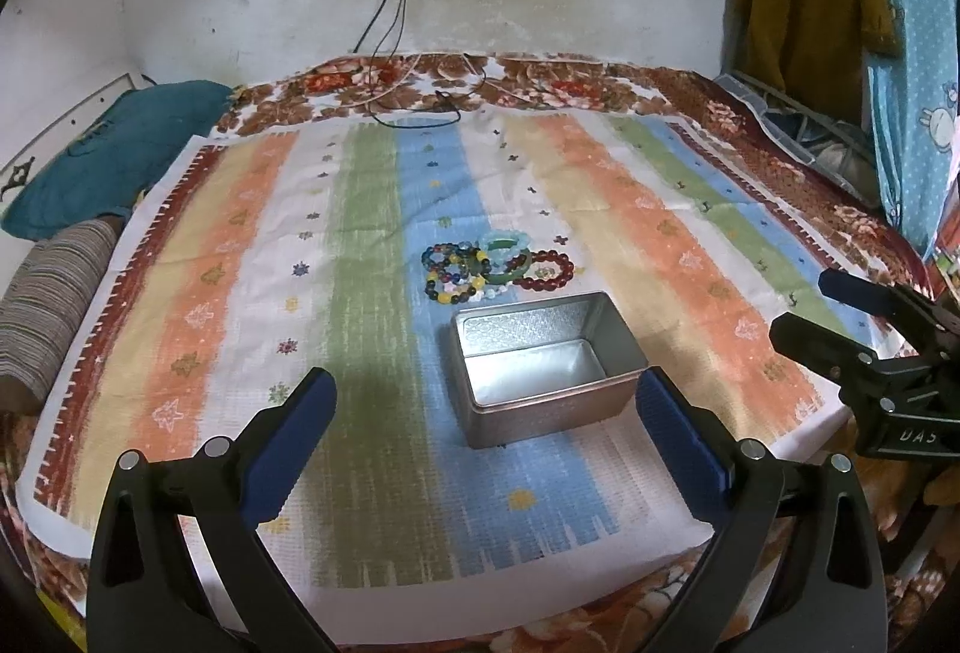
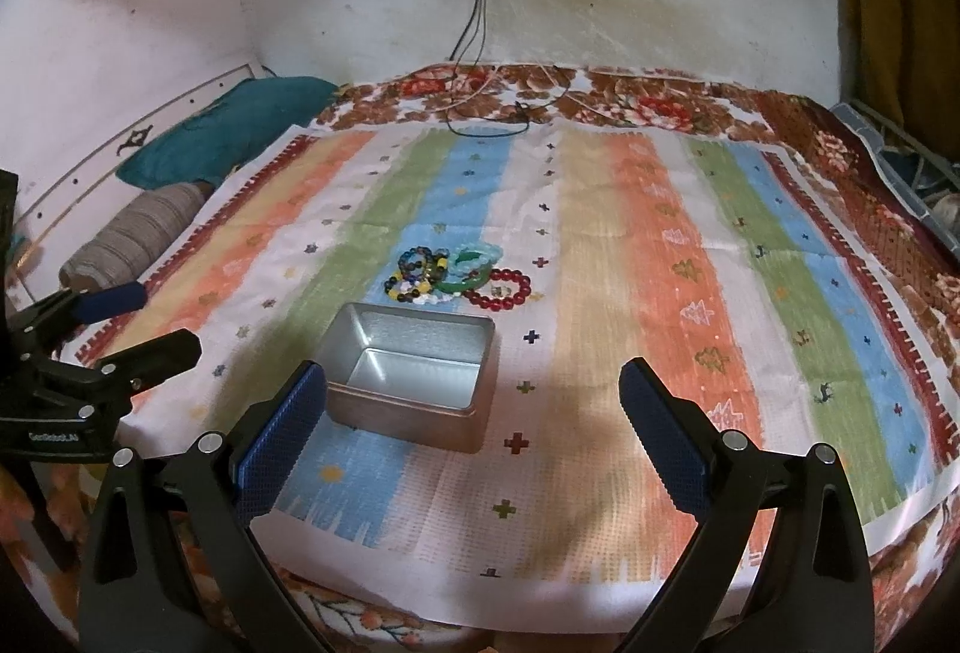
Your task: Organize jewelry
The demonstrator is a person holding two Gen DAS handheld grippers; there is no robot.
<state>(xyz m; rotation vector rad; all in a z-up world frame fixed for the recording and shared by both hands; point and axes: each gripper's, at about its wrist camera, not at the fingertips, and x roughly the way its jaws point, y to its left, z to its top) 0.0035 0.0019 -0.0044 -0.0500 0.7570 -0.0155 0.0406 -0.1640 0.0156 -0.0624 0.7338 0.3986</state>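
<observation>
- Plainly, the left gripper point(image 1: 486, 401) hangs low over the near edge of the bed, its jaws wide apart and holding nothing; the tin shows between them, which suggests it is lined up on the tin rather than on the beads.
- The tin point(image 1: 543, 365) sits open on the striped cloth point(image 1: 240, 257), mouth up and bare inside, near the front so either gripper can reach it; I judge it is meant to take the jewelry.
- The bracelets point(image 1: 498, 266) lie in one overlapping heap just behind the tin, close to its far wall but apart from it, none inside yet.
- The heap is mixed: dark multicoloured bead strands on the left, a green bangle and a pale blue one in the middle, a dark red bead ring point(image 2: 499, 288) on the right, at the edge of the heap and likely easiest to pick first.
- The strands touch and cross, so lifting one could drag its neighbour.
- The right gripper point(image 2: 474, 401) hangs to the right of the tin, jaws likewise spread and empty, with the heap ahead and to its left.
</observation>
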